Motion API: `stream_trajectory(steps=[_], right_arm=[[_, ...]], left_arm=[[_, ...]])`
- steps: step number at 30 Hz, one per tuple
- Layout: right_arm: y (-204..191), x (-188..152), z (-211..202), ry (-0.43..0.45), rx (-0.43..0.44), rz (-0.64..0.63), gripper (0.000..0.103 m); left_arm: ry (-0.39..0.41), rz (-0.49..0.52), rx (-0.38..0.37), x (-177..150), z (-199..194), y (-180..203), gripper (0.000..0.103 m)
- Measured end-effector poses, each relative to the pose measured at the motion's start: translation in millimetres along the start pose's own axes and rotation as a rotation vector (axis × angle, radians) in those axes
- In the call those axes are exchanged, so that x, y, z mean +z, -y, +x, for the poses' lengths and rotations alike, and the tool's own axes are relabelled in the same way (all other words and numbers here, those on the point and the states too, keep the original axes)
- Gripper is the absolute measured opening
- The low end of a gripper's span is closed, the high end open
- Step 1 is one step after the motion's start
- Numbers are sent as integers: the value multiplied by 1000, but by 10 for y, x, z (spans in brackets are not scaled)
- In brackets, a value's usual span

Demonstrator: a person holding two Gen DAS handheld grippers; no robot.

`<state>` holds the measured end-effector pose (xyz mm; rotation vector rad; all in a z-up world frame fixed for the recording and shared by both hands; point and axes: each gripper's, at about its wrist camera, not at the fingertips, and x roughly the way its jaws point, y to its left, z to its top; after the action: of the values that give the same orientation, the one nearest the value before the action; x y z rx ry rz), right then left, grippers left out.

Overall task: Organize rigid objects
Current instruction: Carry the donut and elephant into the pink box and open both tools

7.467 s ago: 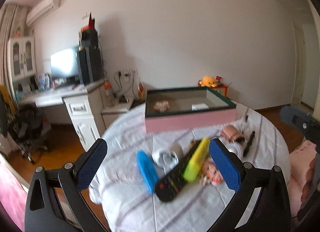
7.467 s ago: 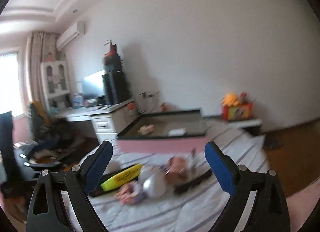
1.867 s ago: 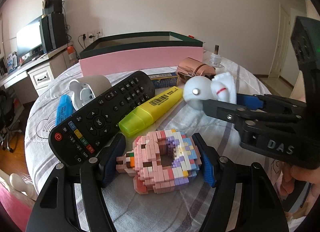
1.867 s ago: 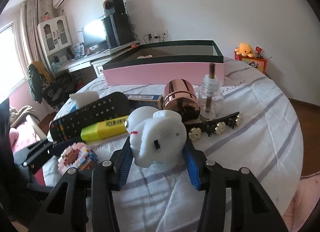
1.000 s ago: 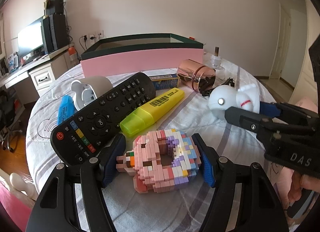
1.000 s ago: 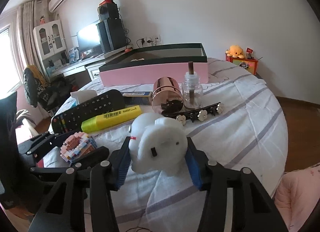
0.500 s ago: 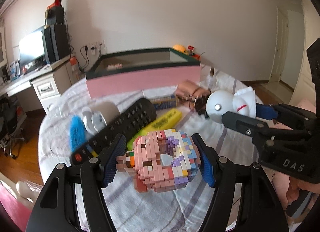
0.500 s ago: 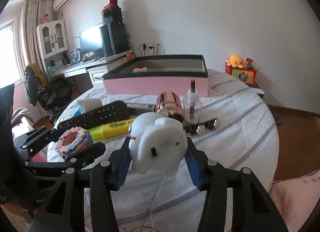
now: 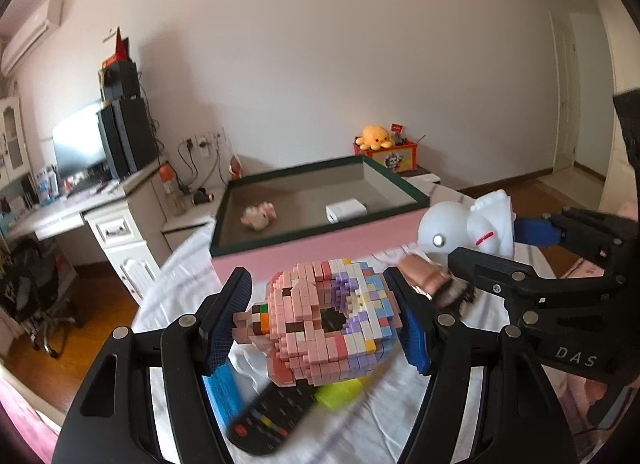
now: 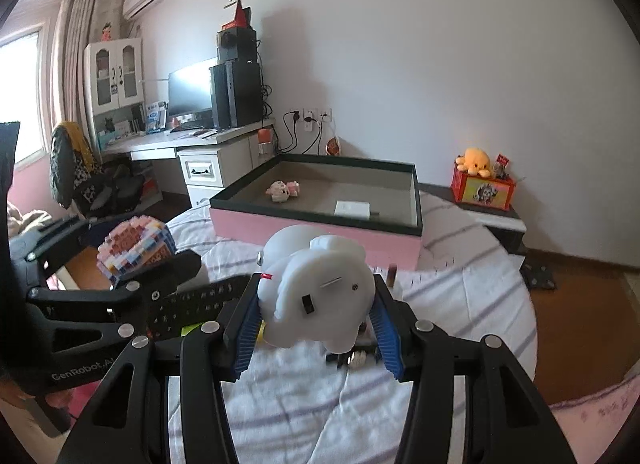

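Note:
My left gripper [image 9: 326, 324] is shut on a pink and purple brick-built donut [image 9: 324, 328] and holds it in the air above the table. My right gripper [image 10: 316, 324] is shut on a white elephant figure [image 10: 316, 288], also lifted; it shows at the right in the left wrist view [image 9: 468, 230]. The pink box with a dark green rim [image 9: 312, 248] stands at the table's far side [image 10: 320, 224]. Inside it lie a small pink brick toy [image 9: 259, 217] and a white flat block [image 9: 346, 210].
On the striped tablecloth [image 10: 460, 296] below lie a black remote [image 9: 272, 420], a yellow highlighter [image 9: 340, 392], a blue object [image 9: 220, 396] and a copper cylinder [image 9: 428, 280]. A desk with a monitor [image 10: 188, 88] stands far left. A toy box with an orange plush [image 10: 480, 180] is far right.
Both grippers have risen higher with their objects and moved toward the pink box. The box's inside now shows from above.

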<state>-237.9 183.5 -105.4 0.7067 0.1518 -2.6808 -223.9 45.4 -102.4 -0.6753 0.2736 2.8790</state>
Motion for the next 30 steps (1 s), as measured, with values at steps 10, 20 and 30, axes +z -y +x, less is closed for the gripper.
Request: stream_trajectory(steps=[10,20,30], right_arm=[[125,613,474,-47,11,-67,52],[408,1113,1455,-200,10,-33,52],[608,1112,2483,-400,-16,-8,52]], left_arm=[[-64,-5,-114,620,624,-444,69],[-292,-64,-134,1021,1832,-921,69],[-428,-8,-82,966,2718,-820,69]])
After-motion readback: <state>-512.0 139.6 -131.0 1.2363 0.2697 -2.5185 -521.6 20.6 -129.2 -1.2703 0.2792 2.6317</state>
